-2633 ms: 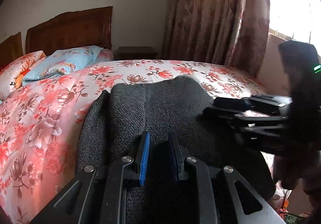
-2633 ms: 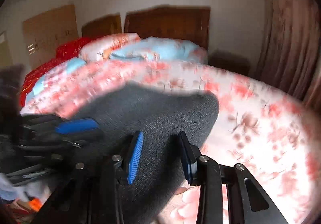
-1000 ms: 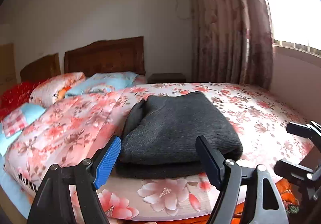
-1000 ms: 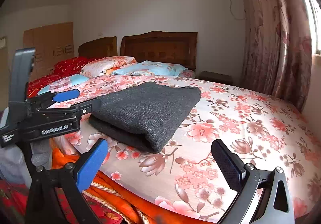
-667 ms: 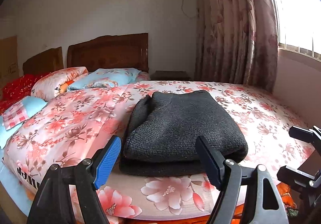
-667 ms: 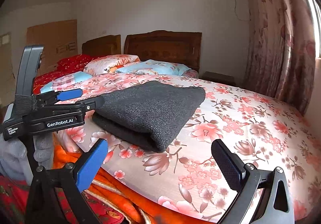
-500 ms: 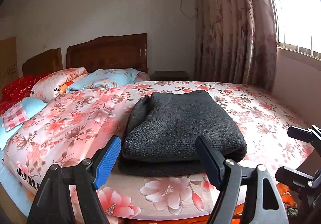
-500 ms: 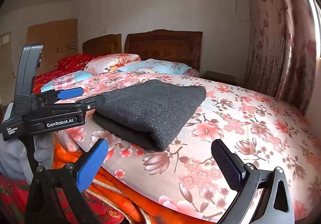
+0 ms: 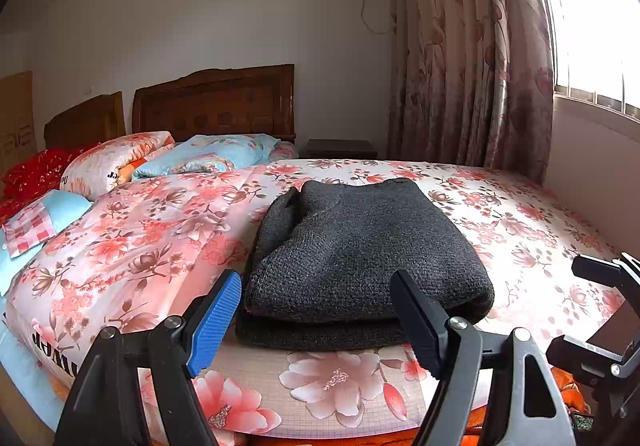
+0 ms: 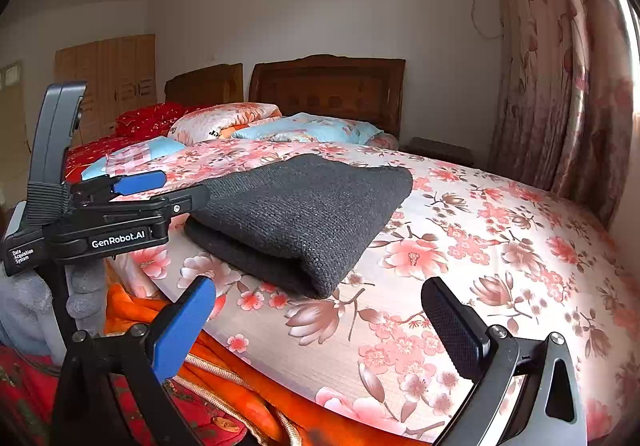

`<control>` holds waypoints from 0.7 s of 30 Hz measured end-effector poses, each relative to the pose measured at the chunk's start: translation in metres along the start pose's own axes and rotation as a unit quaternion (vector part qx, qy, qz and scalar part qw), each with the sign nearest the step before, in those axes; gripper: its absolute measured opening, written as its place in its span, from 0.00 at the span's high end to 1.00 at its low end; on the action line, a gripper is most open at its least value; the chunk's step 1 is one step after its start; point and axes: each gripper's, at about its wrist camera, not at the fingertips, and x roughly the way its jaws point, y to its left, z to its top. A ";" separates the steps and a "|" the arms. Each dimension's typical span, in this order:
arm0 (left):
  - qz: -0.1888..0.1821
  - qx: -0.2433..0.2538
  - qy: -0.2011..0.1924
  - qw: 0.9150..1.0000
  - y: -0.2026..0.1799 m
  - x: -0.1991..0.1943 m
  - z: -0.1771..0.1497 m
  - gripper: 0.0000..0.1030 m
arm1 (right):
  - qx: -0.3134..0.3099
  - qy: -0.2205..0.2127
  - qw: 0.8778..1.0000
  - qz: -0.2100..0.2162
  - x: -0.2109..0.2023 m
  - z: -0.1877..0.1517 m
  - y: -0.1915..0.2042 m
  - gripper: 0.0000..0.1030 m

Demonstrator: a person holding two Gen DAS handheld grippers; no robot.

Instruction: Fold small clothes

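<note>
A dark grey knit sweater (image 9: 360,254) lies folded into a thick rectangle on a bed (image 9: 132,246) covered in a pink floral quilt. In the left wrist view it fills the centre of the frame, near the bed's front edge. The left gripper (image 9: 316,310) sits at the bottom of that frame, jaws spread wide and holding nothing, with the sweater's near edge seen beyond the gap. In the right wrist view the sweater (image 10: 304,214) lies left of centre. The right gripper (image 10: 320,322) is at the bottom, jaws also spread and empty, above bare quilt. Pillows (image 9: 200,158) lie by a wooden headboard (image 9: 216,102) at upper left. A floral curtain (image 9: 468,54) hangs at upper right.
</note>
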 end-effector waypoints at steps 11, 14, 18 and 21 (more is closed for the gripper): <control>0.000 -0.001 0.001 1.000 0.000 0.001 -0.001 0.24 | 0.001 0.001 1.000 0.001 0.000 0.000 -0.001 0.00; -0.002 -0.002 0.003 1.000 0.001 0.001 -0.001 0.24 | 0.001 0.001 1.000 0.001 0.000 0.000 -0.002 0.00; -0.004 -0.003 0.006 1.000 0.002 0.003 -0.002 0.24 | 0.002 0.003 1.000 0.000 0.001 -0.002 0.000 0.00; -0.004 -0.004 0.007 1.000 0.002 0.003 -0.002 0.24 | 0.002 0.004 1.000 -0.001 0.001 -0.002 0.000 0.00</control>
